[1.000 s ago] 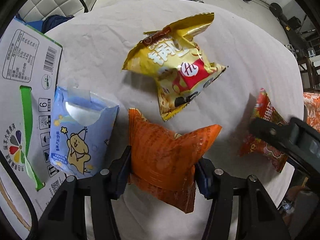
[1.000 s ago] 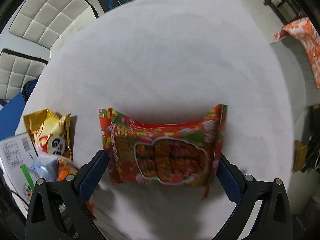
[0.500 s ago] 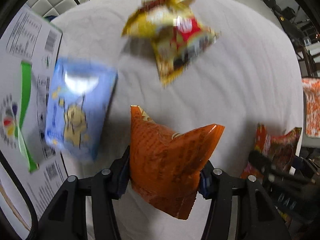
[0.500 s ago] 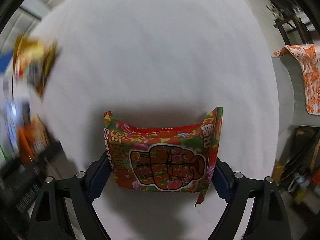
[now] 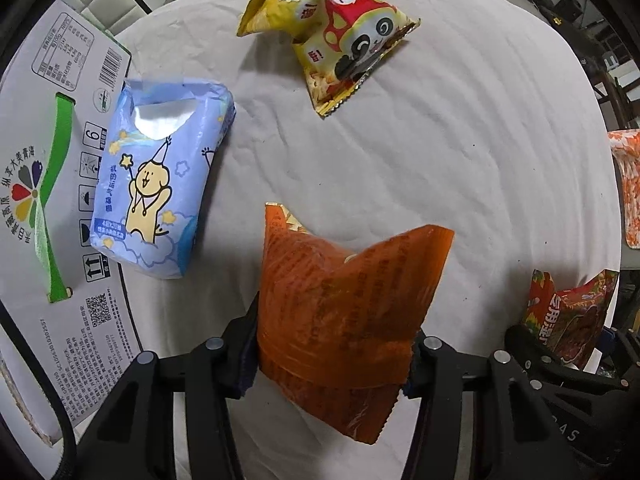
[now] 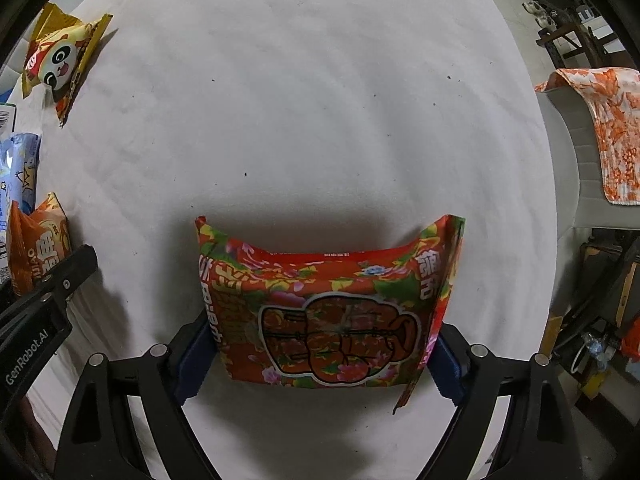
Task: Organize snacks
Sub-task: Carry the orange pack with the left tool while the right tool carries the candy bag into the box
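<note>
An orange snack bag (image 5: 344, 300) sits between the pads of my left gripper (image 5: 330, 352). The jaws are closing and both pads press into its sides, creasing it. My right gripper (image 6: 320, 360) is shut on a red flowered snack bag (image 6: 332, 304), one pad on each short side; the bag bows upward. Both grippers point down at the white-covered table (image 5: 440, 140). The red bag (image 5: 568, 320) also shows at the lower right of the left wrist view, and the orange bag (image 6: 38, 252) at the left edge of the right wrist view.
A yellow panda snack bag (image 5: 340, 28) lies at the far side of the table. A light blue pack (image 5: 160, 168) leans on a flat cardboard box (image 5: 48, 152) at the left. A chair with an orange floral cloth (image 6: 600, 128) stands beyond the right table edge.
My right gripper's pads came in from wide apart to press on the red bag. The left pads squeezed the orange bag tighter. Both views have shifted across the table, and the two grippers now sit closer together.
</note>
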Tool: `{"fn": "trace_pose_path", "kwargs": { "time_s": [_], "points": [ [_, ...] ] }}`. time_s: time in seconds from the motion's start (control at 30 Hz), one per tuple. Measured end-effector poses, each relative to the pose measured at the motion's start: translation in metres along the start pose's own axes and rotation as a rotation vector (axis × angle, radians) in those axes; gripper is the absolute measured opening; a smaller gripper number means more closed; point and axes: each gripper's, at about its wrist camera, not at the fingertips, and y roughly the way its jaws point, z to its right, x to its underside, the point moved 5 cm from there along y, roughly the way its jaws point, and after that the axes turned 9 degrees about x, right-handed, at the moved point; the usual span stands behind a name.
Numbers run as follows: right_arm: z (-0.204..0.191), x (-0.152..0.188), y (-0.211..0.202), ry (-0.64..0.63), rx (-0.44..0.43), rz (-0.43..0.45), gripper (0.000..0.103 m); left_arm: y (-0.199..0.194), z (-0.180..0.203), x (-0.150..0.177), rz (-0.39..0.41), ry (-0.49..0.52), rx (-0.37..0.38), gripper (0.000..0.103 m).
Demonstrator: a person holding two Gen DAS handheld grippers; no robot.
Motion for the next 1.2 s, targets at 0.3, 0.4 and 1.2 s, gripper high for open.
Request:
{"fn": "trace_pose_path", "kwargs": {
  "time_s": [0.3, 0.4, 1.2],
  "points": [
    [0.024, 0.015, -0.015, 0.011, 0.001, 0.022, 0.088, -0.017, 0.008, 0.020, 0.012, -0.014, 0.022, 0.045],
    [0.028, 0.017, -0.031, 0.015, -0.010, 0.044, 0.088, -0.030, 0.009, 0.025, 0.030, -0.014, 0.038, 0.045],
    [0.052, 0.072, -0.183, -0.011, -0.088, 0.298, 0.088, -0.177, -0.001, 0.052, 0.298, 0.017, 0.152, 0.045]
  ]
}}
